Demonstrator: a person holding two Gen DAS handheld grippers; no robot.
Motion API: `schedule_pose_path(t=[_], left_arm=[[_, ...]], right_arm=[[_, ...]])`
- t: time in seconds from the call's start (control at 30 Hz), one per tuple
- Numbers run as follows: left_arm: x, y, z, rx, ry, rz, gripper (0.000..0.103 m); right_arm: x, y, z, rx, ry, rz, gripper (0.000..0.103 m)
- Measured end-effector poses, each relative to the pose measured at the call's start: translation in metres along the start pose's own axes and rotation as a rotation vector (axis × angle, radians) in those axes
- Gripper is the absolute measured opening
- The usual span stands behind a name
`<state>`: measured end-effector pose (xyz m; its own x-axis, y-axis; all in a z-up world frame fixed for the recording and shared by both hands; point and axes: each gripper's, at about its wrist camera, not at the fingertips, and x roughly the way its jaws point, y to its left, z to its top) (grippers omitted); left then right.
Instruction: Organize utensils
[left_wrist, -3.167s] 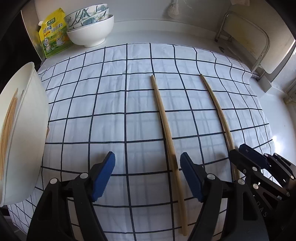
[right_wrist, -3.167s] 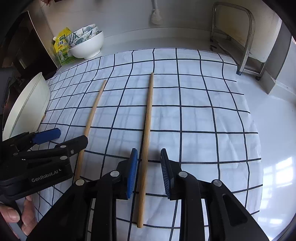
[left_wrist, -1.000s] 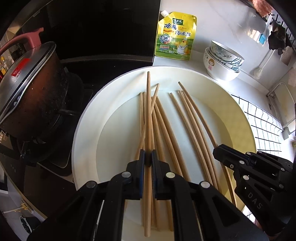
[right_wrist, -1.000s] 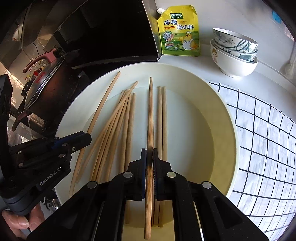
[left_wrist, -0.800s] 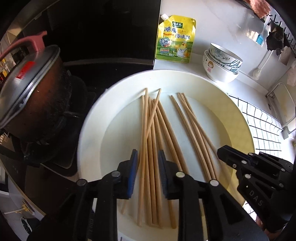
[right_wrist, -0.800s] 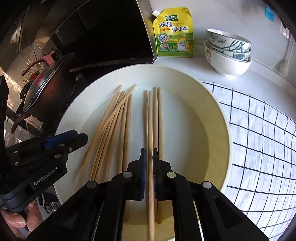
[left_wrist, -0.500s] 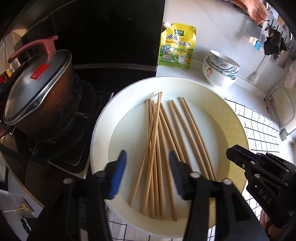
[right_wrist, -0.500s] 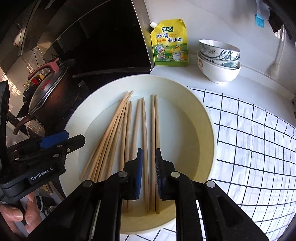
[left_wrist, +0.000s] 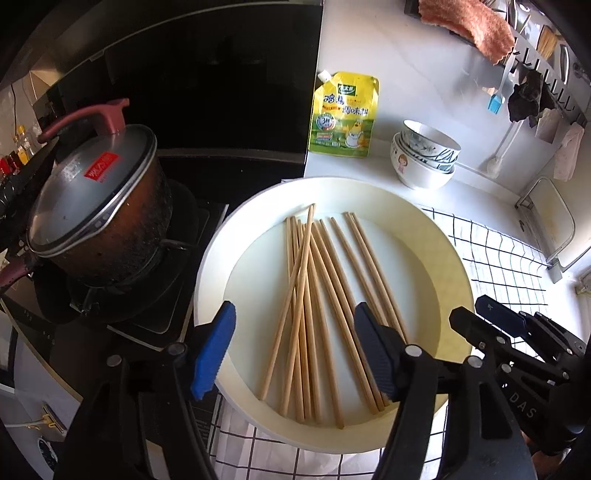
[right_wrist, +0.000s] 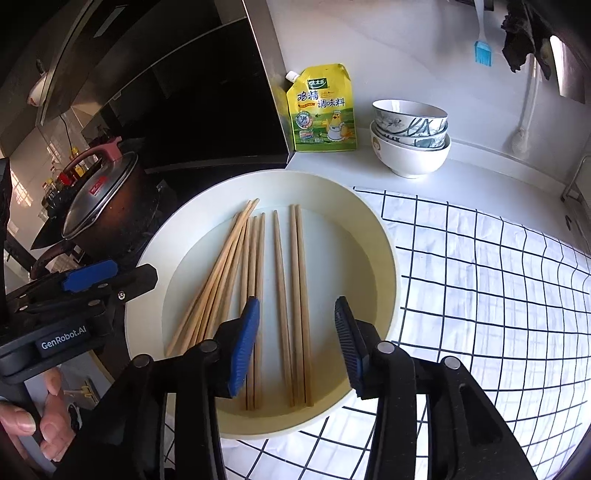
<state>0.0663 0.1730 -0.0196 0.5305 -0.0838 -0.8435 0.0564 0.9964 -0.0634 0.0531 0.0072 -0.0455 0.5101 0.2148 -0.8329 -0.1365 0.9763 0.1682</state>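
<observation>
Several wooden chopsticks (left_wrist: 314, 306) (right_wrist: 255, 280) lie loose in a wide white bowl (left_wrist: 458, 273) (right_wrist: 384, 266) on the counter. My left gripper (left_wrist: 295, 350) hangs above the bowl's near side, its jaws opening, with nothing gripped between the blue pads. My right gripper (right_wrist: 295, 339) also hovers over the bowl's near rim, jaws opening, and its pads touch no chopstick. Each gripper shows at the edge of the other's view: the right gripper (left_wrist: 517, 343) and the left gripper (right_wrist: 74, 291), held by a hand (right_wrist: 40, 435).
A lidded dark pot (left_wrist: 96, 221) sits on the stove left of the bowl. A yellow seasoning pouch (left_wrist: 345, 114) and stacked bowls (left_wrist: 424, 155) stand behind it. A white cloth with a black grid (right_wrist: 480, 295) covers the counter to the right.
Both grippers were shut on a chopstick over the bowl; both have let go, the chopsticks now lie in the bowl, and both grippers have risen and drawn back with jaws widening.
</observation>
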Motion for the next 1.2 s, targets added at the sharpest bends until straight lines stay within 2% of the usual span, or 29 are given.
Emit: schedule_pose_path(t=[0.23,0.37,0.57,1.2], left_arm=[[-0.010,0.002,0.000,-0.011,-0.024,0.014,0.083],[-0.014,0.005,-0.001,-0.023,-0.026,0.021,0.087],[-0.020,0.009,0.000,-0.032,-0.034,0.036,0.094],[-0.027,0.009,0.000,-0.020,-0.031,0.054,0.096]], right_arm=[[-0.008,-0.002,-0.001,0.005,-0.011,-0.018,0.050],[-0.012,-0.002,-0.002,0.004,-0.017,-0.025,0.057],[-0.016,-0.004,-0.006,0.012,-0.014,-0.034,0.058],[-0.022,0.001,-0.007,-0.012,-0.018,-0.040,0.060]])
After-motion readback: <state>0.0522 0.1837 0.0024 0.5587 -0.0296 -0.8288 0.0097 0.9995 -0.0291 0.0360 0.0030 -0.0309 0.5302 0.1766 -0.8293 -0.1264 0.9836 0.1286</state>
